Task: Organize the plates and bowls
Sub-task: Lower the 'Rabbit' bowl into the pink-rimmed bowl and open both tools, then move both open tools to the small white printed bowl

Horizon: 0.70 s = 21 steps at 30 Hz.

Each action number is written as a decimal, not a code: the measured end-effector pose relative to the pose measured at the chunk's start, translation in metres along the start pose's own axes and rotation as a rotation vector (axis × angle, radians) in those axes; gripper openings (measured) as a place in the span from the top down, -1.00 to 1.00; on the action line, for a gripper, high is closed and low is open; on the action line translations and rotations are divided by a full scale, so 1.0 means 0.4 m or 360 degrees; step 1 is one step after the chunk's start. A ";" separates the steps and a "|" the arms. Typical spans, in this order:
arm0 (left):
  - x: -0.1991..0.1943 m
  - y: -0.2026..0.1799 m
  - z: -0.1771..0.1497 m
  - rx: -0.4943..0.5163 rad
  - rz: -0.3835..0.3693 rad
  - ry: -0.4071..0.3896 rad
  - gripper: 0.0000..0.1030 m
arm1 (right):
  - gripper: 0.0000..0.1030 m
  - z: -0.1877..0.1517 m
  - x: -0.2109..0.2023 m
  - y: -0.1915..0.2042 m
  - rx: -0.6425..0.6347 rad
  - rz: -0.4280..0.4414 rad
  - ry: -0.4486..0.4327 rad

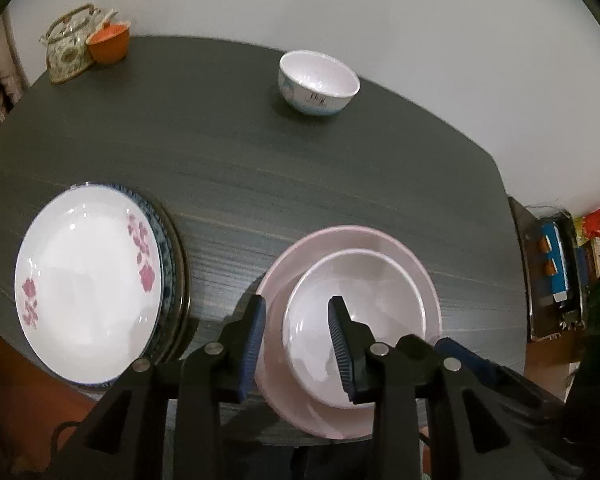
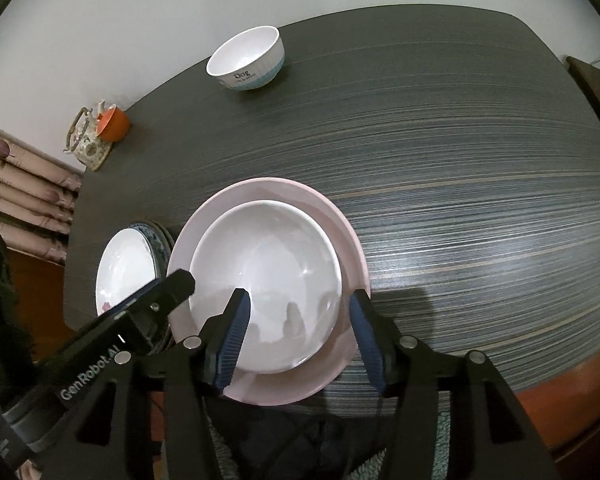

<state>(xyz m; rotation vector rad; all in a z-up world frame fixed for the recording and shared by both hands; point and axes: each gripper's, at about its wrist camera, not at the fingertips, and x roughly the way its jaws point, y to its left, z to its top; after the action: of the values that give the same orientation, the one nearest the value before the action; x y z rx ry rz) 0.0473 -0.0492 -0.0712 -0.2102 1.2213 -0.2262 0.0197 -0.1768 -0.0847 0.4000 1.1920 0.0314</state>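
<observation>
My left gripper and right gripper are black plastic linkages with round silver rivets and ribbed blue pads. White "GenRobot.AI" lettering marks one housing.

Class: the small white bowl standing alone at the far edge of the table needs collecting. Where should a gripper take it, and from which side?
Probably the small white bowl's near rim, from above: it stands upright, mouth open, with clear table around it.
</observation>
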 end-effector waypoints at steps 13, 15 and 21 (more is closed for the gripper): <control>-0.028 0.011 0.030 0.0044 0.0029 -0.0060 0.36 | -0.18 0.015 -0.049 0.002 -0.0029 -0.0055 -0.0102; -0.021 0.017 0.034 0.0042 0.0048 -0.0038 0.36 | -0.18 0.019 -0.051 0.002 -0.0033 -0.0063 -0.0107; 0.001 0.041 0.075 0.0039 0.0142 -0.0007 0.27 | -0.18 0.053 -0.052 -0.002 -0.0070 -0.0089 -0.0121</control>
<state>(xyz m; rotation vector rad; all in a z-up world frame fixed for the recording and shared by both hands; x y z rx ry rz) 0.0768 -0.0327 -0.0664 -0.1346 1.2199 -0.1630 0.0311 -0.1887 -0.0597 0.3263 1.1252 -0.0061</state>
